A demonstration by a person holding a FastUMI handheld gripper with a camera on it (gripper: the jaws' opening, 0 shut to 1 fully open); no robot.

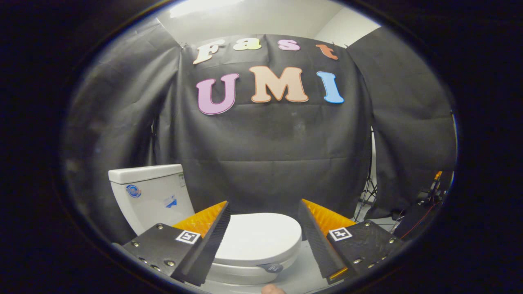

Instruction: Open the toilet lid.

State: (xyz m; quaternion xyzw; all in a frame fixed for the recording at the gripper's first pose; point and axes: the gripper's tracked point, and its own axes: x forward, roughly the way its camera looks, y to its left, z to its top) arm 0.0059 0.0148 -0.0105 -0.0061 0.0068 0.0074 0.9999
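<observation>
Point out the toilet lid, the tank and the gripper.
toilet lid (261,239): gripper view, middle of its closed top.
tank (153,196): gripper view, front wall.
gripper (264,212): gripper view, midway between its open fingertips.

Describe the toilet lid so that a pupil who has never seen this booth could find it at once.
Start at the black cloth wall, then drop to the white tank standing before it. The toilet lid lies shut beside the tank, framed between the open gripper fingers. It is the flat, rounded white slab, unlike the boxy upright tank.

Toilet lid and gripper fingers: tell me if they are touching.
Cannot tell. In the gripper view the open gripper frames the closed toilet lid, but each finger overlaps its edge, so no gap or contact shows plainly.
</observation>
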